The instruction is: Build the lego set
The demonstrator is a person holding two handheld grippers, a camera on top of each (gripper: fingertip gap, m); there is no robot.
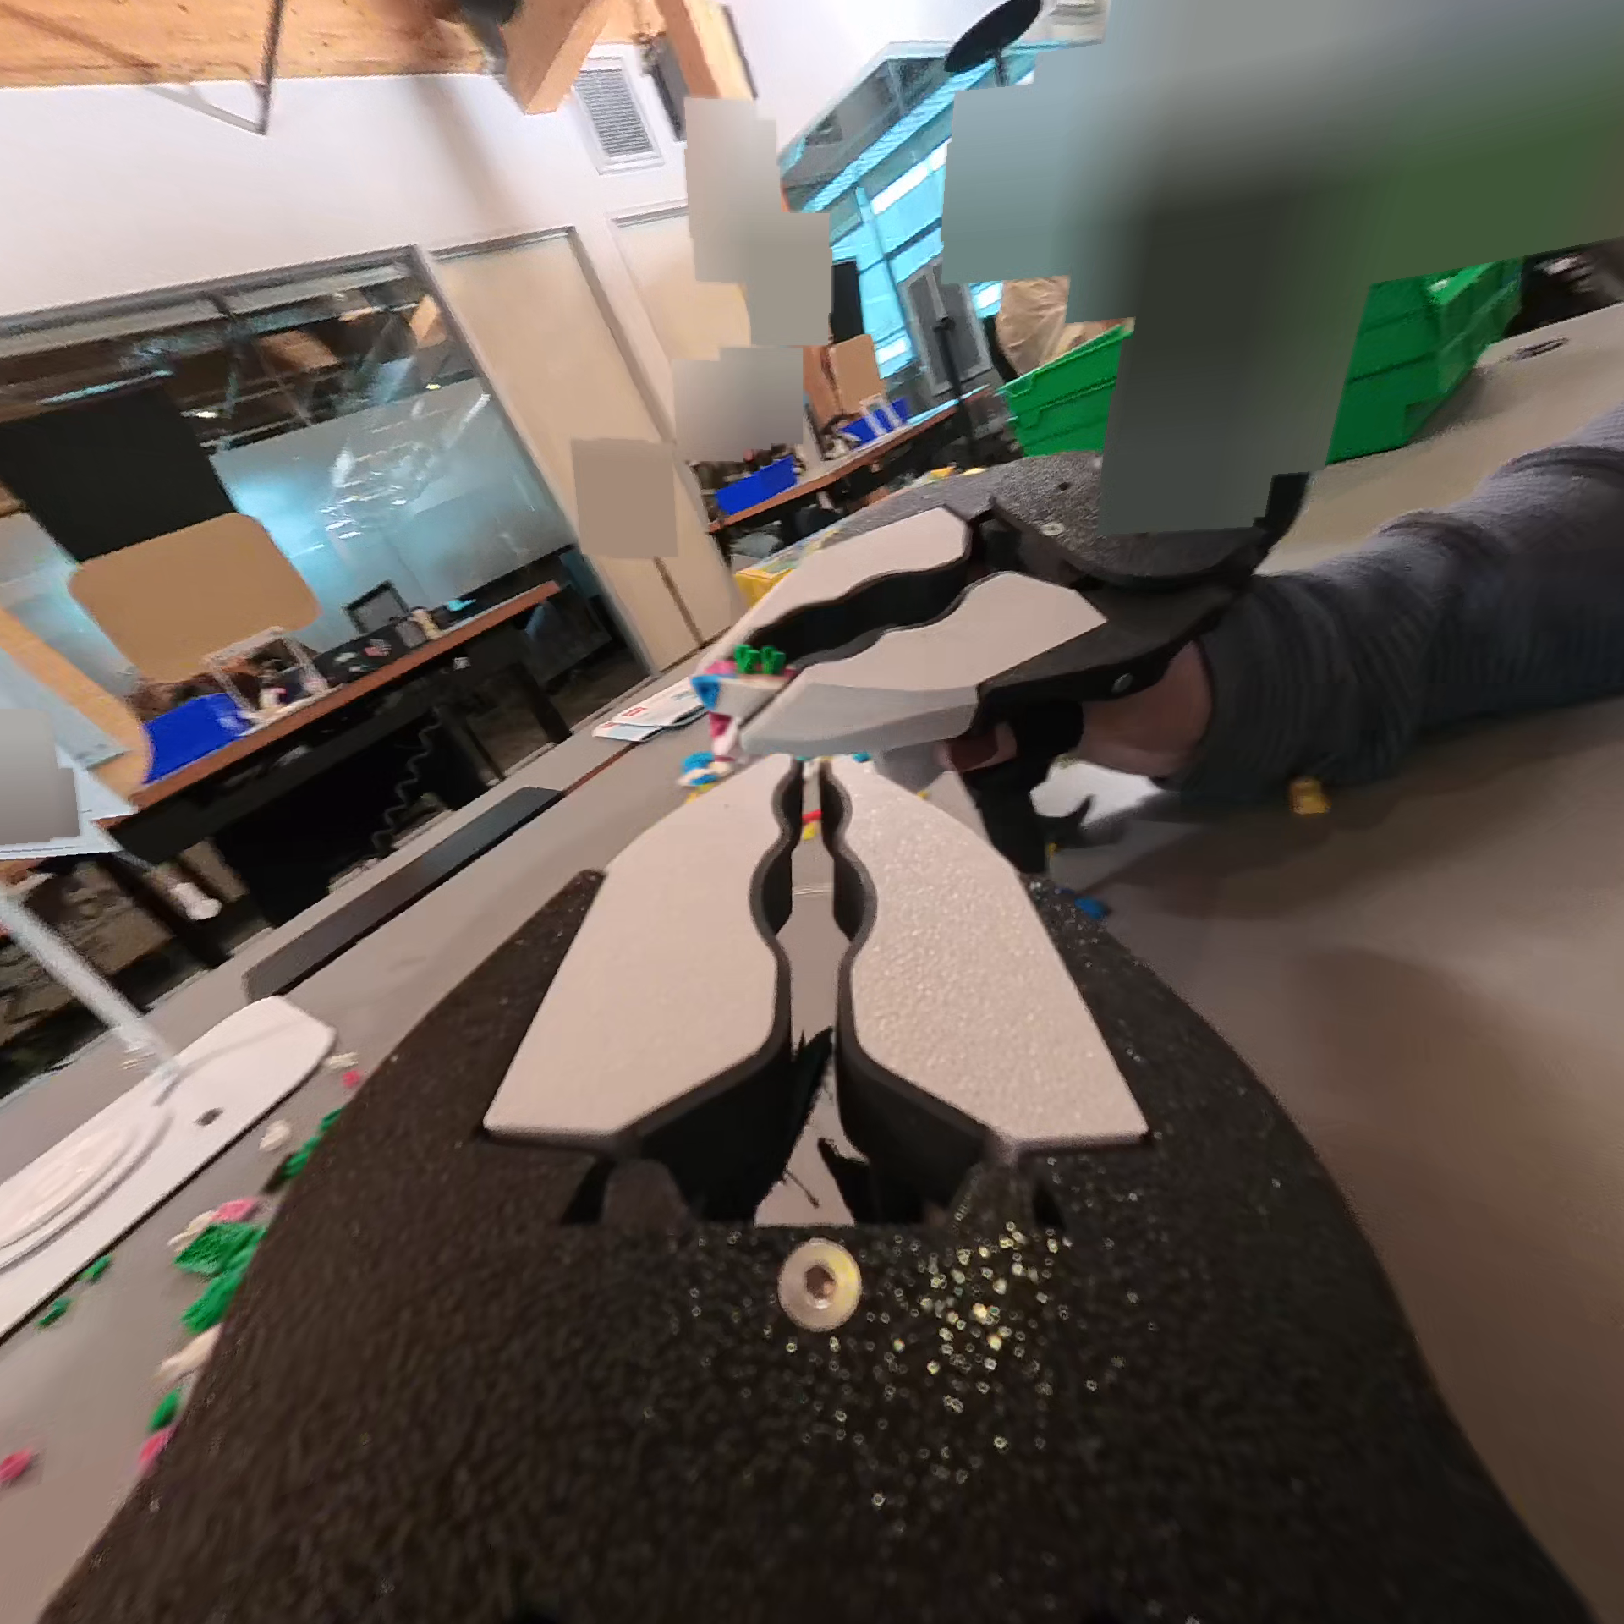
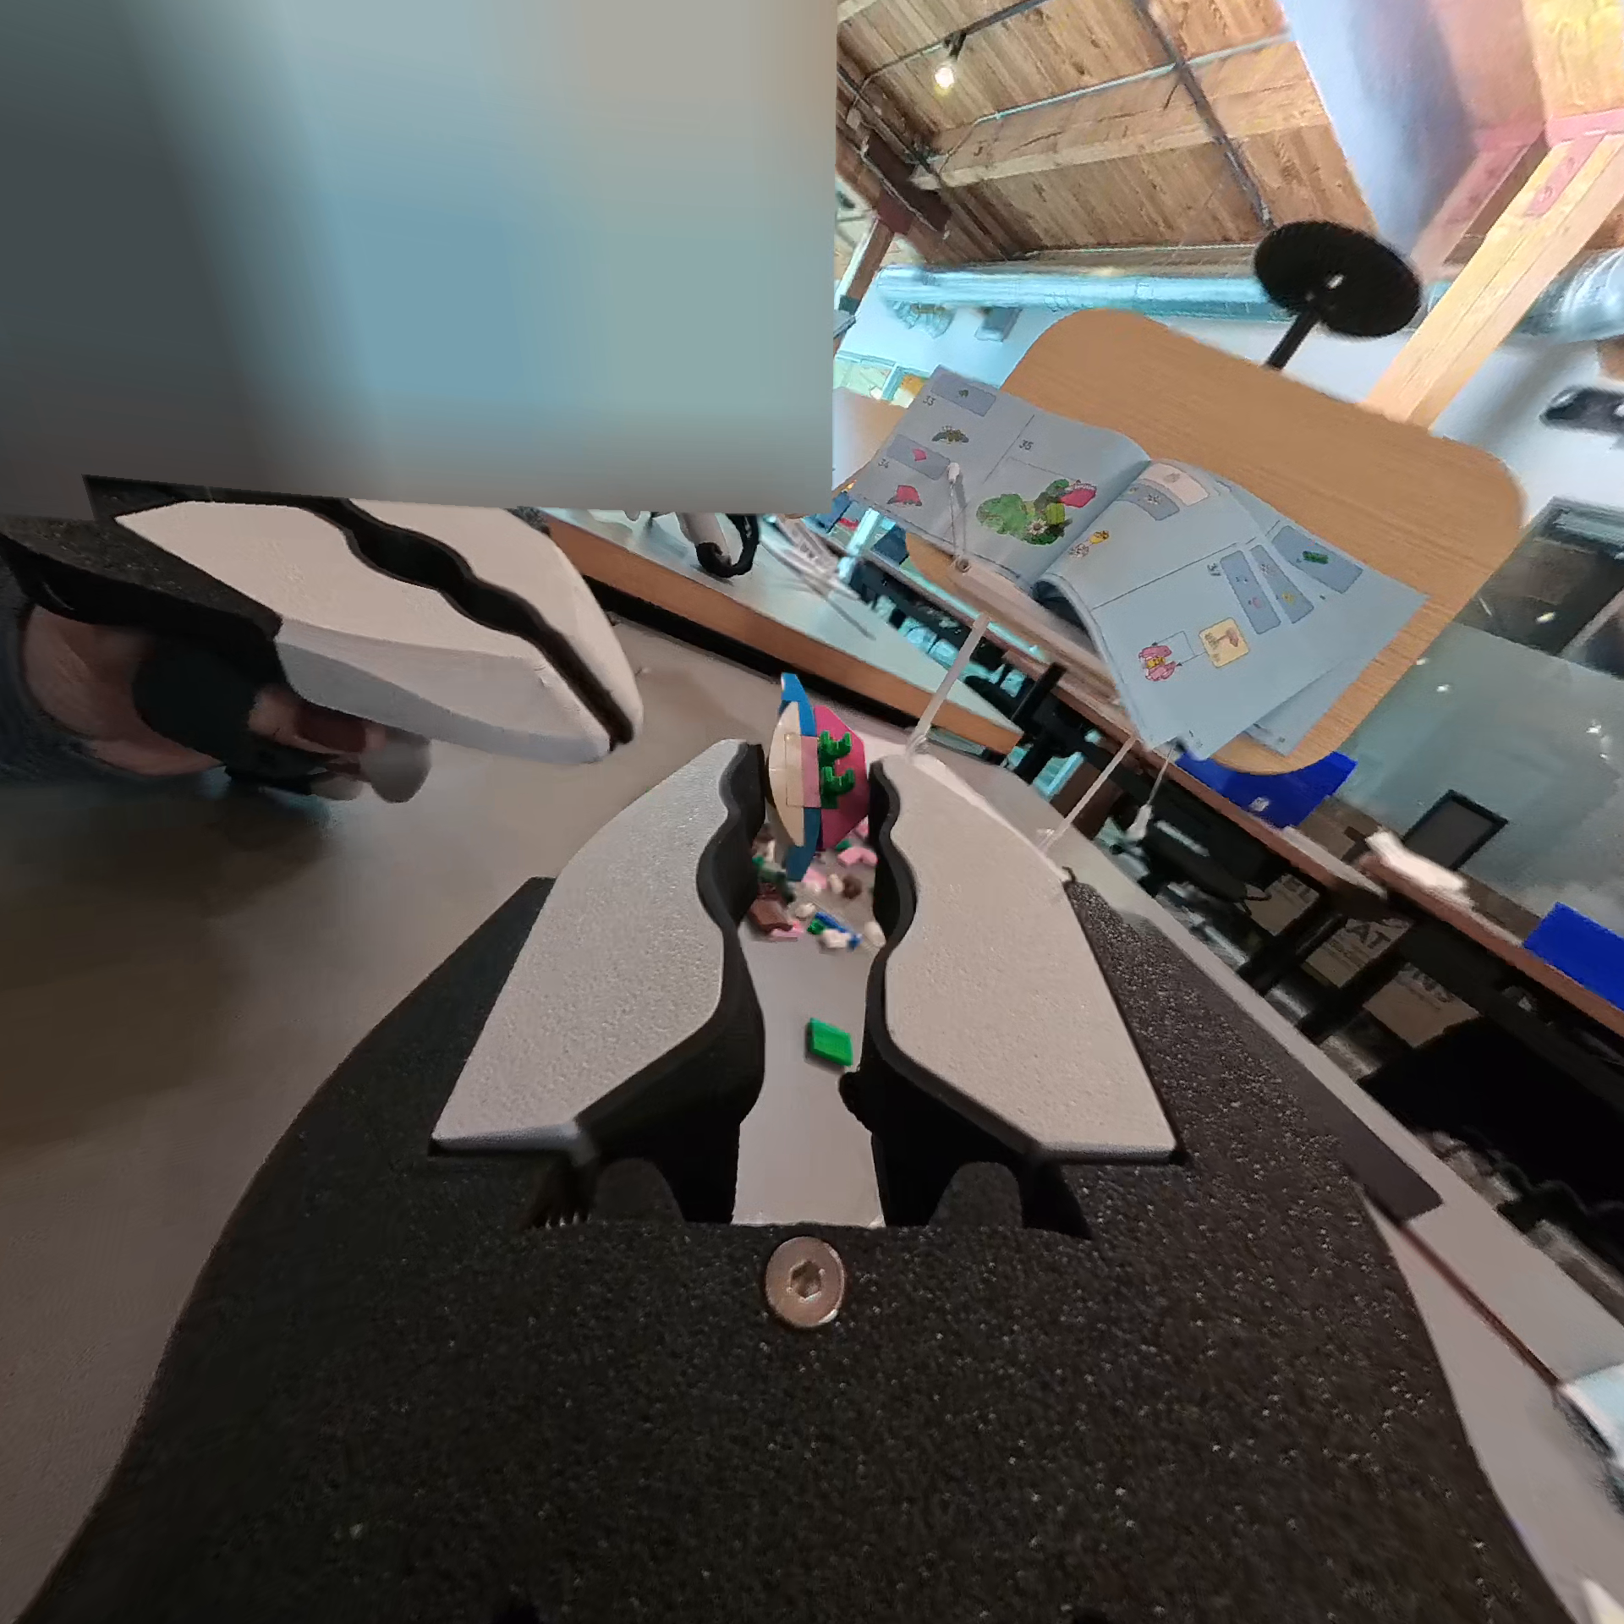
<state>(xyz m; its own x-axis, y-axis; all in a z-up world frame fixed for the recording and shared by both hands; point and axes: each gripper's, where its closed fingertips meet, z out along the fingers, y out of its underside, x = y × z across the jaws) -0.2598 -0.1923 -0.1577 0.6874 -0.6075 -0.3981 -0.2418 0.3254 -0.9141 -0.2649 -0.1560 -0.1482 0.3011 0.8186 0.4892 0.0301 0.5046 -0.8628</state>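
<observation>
My right gripper (image 2: 817, 763) is shut on a small lego assembly (image 2: 830, 791) made of blue, pink, white and green parts, and holds it above the grey table (image 2: 176, 923). In the left wrist view the right gripper (image 1: 747, 699) comes in from the right with the assembly (image 1: 745, 675) at its tips. My left gripper (image 1: 813, 780) has its fingers nearly together, just below the assembly, and I see nothing held in it. In the right wrist view the left gripper (image 2: 615, 734) sits to the left of the assembly, jaws closed, in a person's hand.
Loose lego pieces (image 2: 808, 905) lie on the table under the assembly, with a green tile (image 2: 829, 1043) nearer. More loose pieces (image 1: 220, 1248) lie beside a white stand base (image 1: 132, 1116). An open instruction booklet (image 2: 1142, 527) rests on a raised wooden board. Green bins (image 1: 1406, 351) stand behind.
</observation>
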